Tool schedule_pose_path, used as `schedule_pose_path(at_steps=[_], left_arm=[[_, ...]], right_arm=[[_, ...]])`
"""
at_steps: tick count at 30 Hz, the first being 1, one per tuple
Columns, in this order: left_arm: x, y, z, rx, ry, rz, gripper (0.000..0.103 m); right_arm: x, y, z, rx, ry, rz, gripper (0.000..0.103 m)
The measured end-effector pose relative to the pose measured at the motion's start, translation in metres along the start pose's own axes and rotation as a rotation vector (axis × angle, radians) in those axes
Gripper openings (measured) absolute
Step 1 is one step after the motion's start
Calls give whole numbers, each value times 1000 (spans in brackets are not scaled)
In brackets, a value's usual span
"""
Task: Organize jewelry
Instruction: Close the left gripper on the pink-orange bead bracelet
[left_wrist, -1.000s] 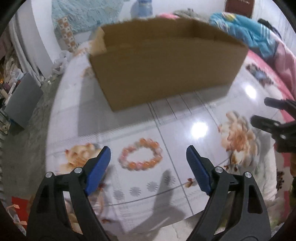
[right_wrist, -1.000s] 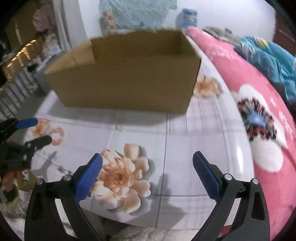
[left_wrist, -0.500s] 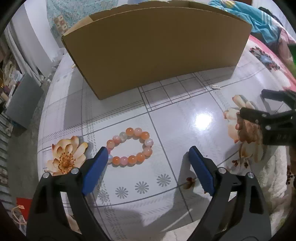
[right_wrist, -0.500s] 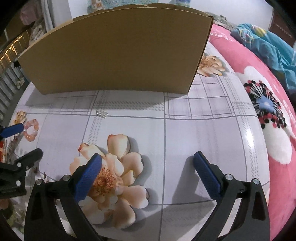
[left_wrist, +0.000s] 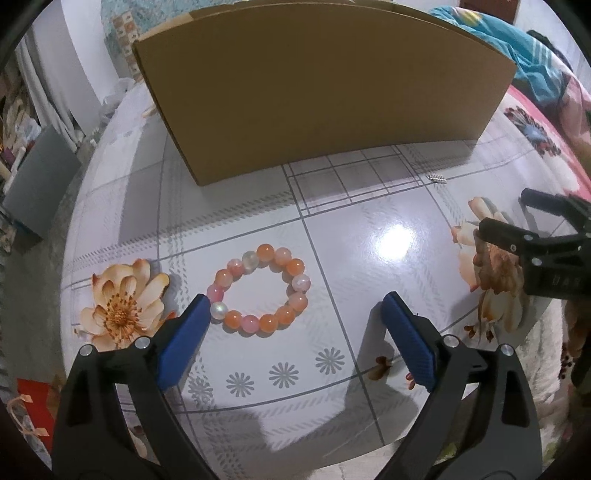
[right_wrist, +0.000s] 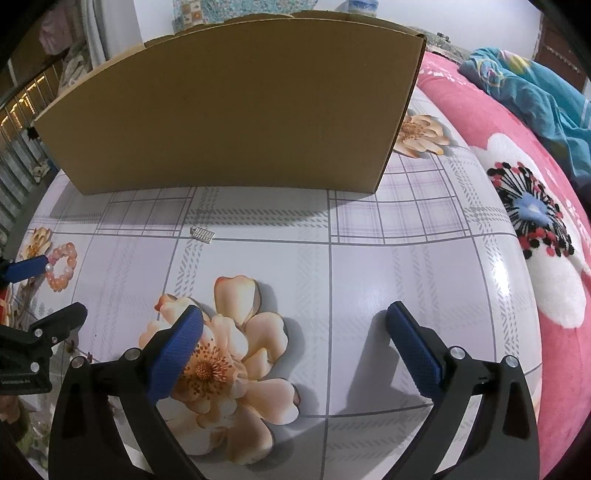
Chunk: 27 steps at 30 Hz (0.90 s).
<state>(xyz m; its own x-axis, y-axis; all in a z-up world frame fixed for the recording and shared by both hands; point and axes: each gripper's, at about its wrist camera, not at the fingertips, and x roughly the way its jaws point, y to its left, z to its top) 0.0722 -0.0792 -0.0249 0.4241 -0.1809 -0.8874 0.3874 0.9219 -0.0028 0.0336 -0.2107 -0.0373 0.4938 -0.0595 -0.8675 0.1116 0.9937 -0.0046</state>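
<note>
1. The left tool (left_wrist: 293, 310) points steeply down at the bench (left_wrist: 369, 221); its blue pads stand wide apart and the jaws are opening, gripping nothing.
2. The bead bracelet (left_wrist: 260, 288) lies flat on the bench, a closed ring of orange, pink and white beads. It sits between the pads but off to the left: the left pad (left_wrist: 184, 339) is just beside or touching a white bead, while the right pad is well apart from the ring.
3. The ring is slightly oval, its longer axis running left to right, roughly in line with the gap between the pads. My judgement: the left tool needs a small shift leftward to centre the ring before it closes.
4. The right tool (right_wrist: 295, 325) also stands apart and empty, over a printed flower (right_wrist: 229, 362), so the left hand is clearly nearer the bracelet.
5. Further out a small silvery item (right_wrist: 202, 235) lies on the bench; what it is I cannot tell.
6. Behind stands a cardboard box (left_wrist: 325, 85), the likely place for the jewellery; its inside is hidden.
</note>
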Motion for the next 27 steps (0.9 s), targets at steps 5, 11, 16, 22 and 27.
schedule_pose_path(at_steps=[5,11,16,22,27], left_arm=[[-1,9,-2,-11,-29,-23,90],[-10,36,-11,-19,-99,-64,66],[-14,35,-14,49,-109,-23,53],[-15,24,-11,87,-100,-38,39],[-15,18,-10,114,-91,-20,39]], right_arm=[[0,1,0,-5,5,1,97],[1,0,6,-6,22,4,97],[2,1,7,-6,4,4,97],[2,2,6,-21,-5,12,97],[1,1,5,-36,-17,21,97]])
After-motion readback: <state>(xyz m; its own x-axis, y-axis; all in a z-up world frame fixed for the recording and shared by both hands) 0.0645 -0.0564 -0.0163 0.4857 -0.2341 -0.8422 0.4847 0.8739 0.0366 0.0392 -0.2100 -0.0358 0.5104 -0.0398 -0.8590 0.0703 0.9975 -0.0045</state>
